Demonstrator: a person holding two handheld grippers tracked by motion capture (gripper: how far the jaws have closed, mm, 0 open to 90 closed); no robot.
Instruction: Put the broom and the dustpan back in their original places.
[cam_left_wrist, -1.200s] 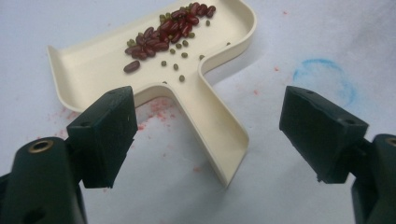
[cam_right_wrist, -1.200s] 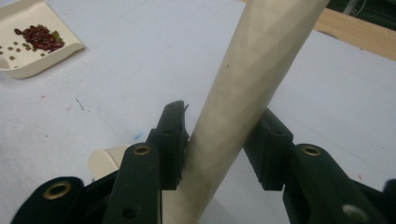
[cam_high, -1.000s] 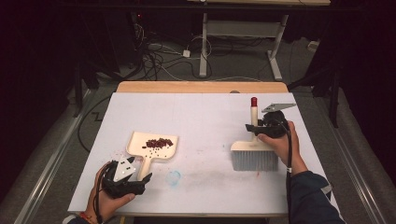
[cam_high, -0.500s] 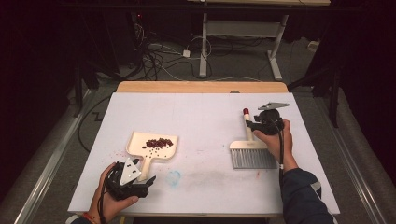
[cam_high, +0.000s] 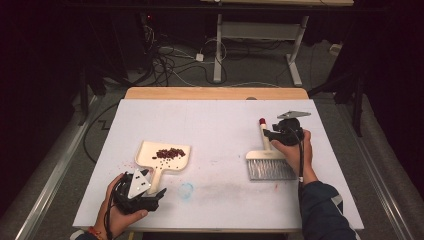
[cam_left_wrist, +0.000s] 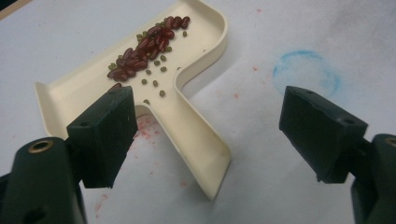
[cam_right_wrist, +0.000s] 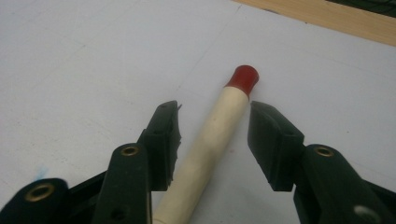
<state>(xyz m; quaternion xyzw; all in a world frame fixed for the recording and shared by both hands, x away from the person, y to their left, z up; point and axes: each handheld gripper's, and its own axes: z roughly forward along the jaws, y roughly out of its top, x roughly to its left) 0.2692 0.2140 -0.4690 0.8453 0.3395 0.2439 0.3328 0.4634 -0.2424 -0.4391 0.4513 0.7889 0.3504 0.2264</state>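
My cream hand brush with the red-tipped handle (cam_high: 265, 150) lies flat on the white tabletop (cam_high: 220, 125), bristles toward me. My right gripper (cam_right_wrist: 214, 123) straddles its handle; the jaws have just been opening, gaps showing on both sides. To the left, well apart, the cream plastic dustpan (cam_left_wrist: 196, 126) holds red and green beans (cam_left_wrist: 149, 42). My left gripper (cam_left_wrist: 205, 135) is spread wide around the pan's handle, gripping nothing.

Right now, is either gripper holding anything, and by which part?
Nothing is held. The right gripper has just been opening; its jaws straddle the brush handle with gaps. The left gripper is open around the dustpan handle.
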